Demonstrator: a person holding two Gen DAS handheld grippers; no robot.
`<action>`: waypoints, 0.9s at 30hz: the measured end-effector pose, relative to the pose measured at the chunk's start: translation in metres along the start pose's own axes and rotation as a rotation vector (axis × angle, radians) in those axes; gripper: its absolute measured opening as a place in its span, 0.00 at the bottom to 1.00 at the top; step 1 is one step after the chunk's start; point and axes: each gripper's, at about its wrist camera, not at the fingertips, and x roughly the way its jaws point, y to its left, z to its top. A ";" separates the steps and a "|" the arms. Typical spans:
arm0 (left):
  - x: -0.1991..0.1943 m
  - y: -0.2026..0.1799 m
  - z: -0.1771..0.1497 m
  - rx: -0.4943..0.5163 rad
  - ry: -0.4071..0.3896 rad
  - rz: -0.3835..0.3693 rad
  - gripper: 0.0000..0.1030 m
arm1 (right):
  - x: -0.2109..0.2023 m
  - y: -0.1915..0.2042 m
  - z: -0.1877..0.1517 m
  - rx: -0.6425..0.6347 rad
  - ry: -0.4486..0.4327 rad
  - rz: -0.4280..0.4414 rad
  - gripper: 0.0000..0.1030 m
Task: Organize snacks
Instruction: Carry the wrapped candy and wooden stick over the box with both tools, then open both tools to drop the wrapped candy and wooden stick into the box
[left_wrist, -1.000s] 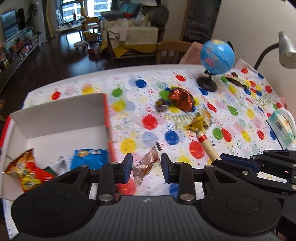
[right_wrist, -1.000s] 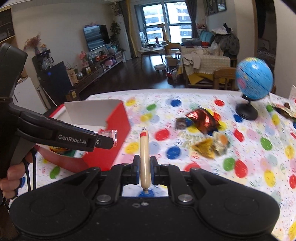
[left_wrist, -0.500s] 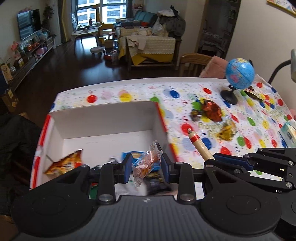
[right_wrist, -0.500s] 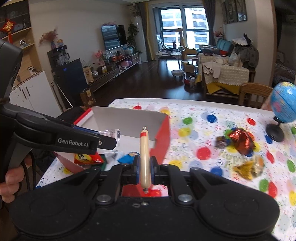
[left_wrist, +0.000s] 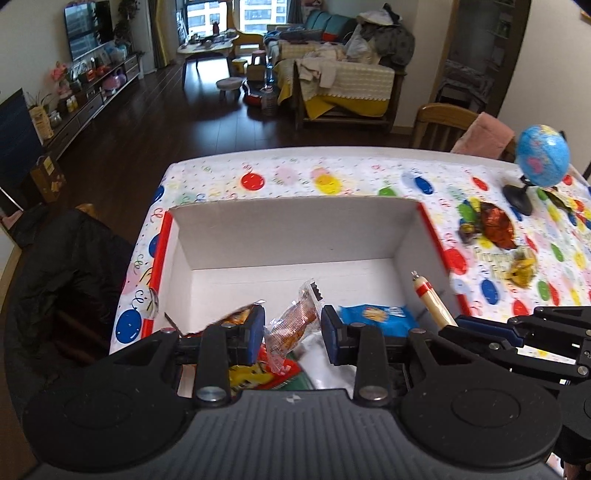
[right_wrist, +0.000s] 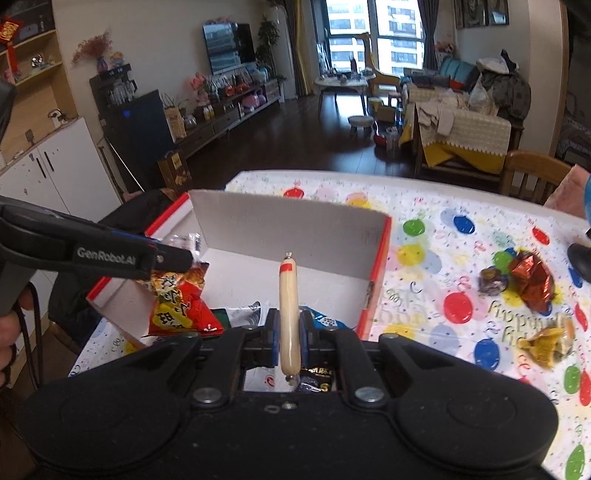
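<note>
Hanging above the open white box (left_wrist: 295, 236), the left tool (left_wrist: 292, 332) has its blue pads apart, with a clear-wrapped brown snack (left_wrist: 295, 321) between them; whether the wrapper touches either pad cannot be told from the left wrist view, and in the right wrist view only its crinkled clear end (right_wrist: 186, 242) shows past the tool's tip (right_wrist: 173, 258); the right tool (right_wrist: 288, 334) is clamped on a pale sausage stick (right_wrist: 288, 306) with a red band near its far end, held lengthwise between the pads and pointing forward over the box's right part; in the left wrist view the same sausage stick (left_wrist: 430, 299) juts up from the right tool (left_wrist: 480, 326) just inside the box's right wall; inside the box lie a red and orange chip bag (right_wrist: 181, 302), a blue packet (left_wrist: 373, 317) and some other wrappers pressed together near the close end; the box has red outer sides (right_wrist: 376, 273) and stands on a tabletop (right_wrist: 443, 236) covered with a balloon-print cloth; to the right of the box, well apart from it, sit a red foil-wrapped snack (right_wrist: 533, 280), a small dark wrapped candy (right_wrist: 491, 280) just beside it, and a yellow wrapper (right_wrist: 546, 343) nearer the camera; a small blue globe (left_wrist: 541, 155) on a black stand rises beyond them.
</note>
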 end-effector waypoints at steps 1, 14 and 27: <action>0.005 0.002 0.001 0.001 0.004 0.002 0.32 | 0.006 0.001 0.001 0.001 0.009 -0.003 0.08; 0.067 0.002 0.008 0.053 0.085 0.019 0.32 | 0.062 0.009 0.001 -0.036 0.115 -0.025 0.08; 0.091 -0.006 -0.006 0.085 0.153 0.009 0.32 | 0.069 0.015 -0.004 -0.052 0.142 -0.015 0.15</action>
